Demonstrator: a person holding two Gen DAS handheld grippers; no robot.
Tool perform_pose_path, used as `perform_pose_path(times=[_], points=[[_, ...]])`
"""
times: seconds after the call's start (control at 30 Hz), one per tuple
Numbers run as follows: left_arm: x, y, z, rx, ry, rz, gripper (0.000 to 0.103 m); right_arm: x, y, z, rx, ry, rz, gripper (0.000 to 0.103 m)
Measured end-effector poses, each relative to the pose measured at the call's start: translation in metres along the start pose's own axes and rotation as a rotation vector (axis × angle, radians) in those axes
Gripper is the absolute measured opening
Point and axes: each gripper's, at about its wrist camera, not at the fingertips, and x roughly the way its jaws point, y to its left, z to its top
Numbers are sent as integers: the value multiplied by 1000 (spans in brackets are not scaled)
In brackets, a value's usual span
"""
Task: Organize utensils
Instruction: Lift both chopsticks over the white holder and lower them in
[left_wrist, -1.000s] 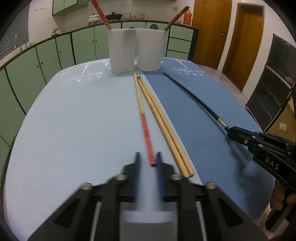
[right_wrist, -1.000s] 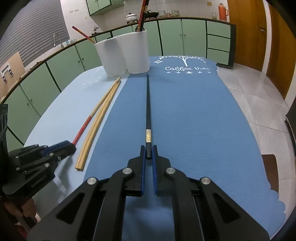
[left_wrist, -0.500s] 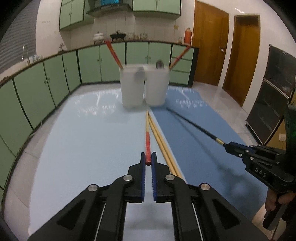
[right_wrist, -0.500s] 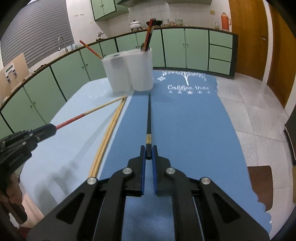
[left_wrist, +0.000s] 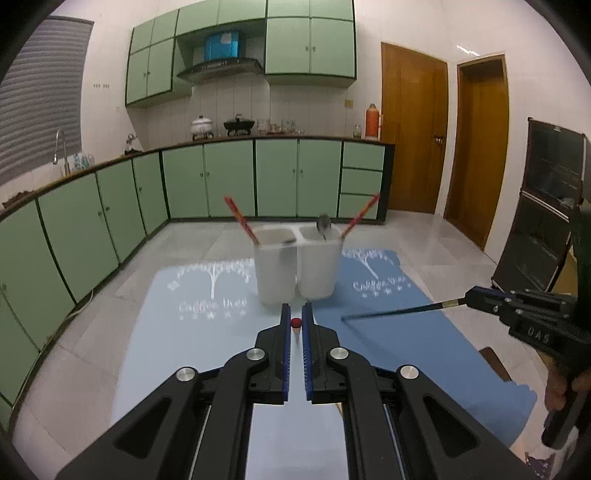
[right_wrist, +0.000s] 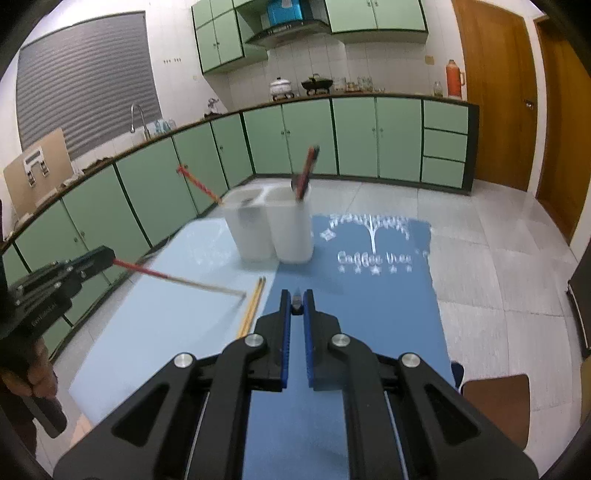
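Left gripper (left_wrist: 296, 320): pinching a red-ended wooden chopstick (right_wrist: 177, 279)
Right gripper (right_wrist: 296, 303): pinching a black chopstick (left_wrist: 399, 310)
Far edge of tabletop: white twin-compartment utensil holder (left_wrist: 295, 267)

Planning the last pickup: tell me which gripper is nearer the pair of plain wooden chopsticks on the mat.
Left, I judge. The left gripper, shut on the red-ended chopstick, hangs left of the plain wooden chopsticks, that stick's tip nearly over them. The right gripper, shut on the black chopstick, hangs to their right.

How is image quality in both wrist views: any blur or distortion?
Left wrist view: white holder smeared by motion, cabinet lines bowed by the fisheye, corners black. Right wrist view: red-handled chopstick and mat lettering blurred; the claws' own fingers stay sharp.
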Motion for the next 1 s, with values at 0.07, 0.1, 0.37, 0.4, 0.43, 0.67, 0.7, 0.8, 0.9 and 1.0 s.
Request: perform_pose_path(times=[0.07, 0.1, 0.37, 0.4, 0.43, 0.67, 0.7, 0.8, 0.9, 1.0], points=[[0, 2, 7, 0, -10, -5, 6, -3, -2, 14, 4, -15, 11, 6], [2, 2, 10, 2, -11, -7, 6, -5, -2, 19, 4, -19, 15, 6], [5, 2, 28, 34, -17, -20, 6, -5, 3, 59, -11, -22, 68, 6], [5, 2, 30, 37, -20, -21, 6, -5, 5, 63, -16, -22, 73, 6], [6, 3, 32, 38, -22, -23, 6, -4, 6, 67, -24, -19, 78, 6], [-1, 4, 46, 40, -47, -32, 6, -2, 17, 83, -61, -18, 99, 6], [-2, 5, 47, 41, -50, -31, 6, -2, 19, 84, -66, -18, 102, 6], [-4, 8, 53, 36, -61, -34, 6, -4, 22, 91, -77, -24, 112, 6], [-7, 10, 59, 39, -77, -31, 6, -7, 25, 101, -87, -37, 122, 6], [-9, 11, 69, 38, -101, -37, 6, -10, 26, 115, -93, -56, 133, 6]])
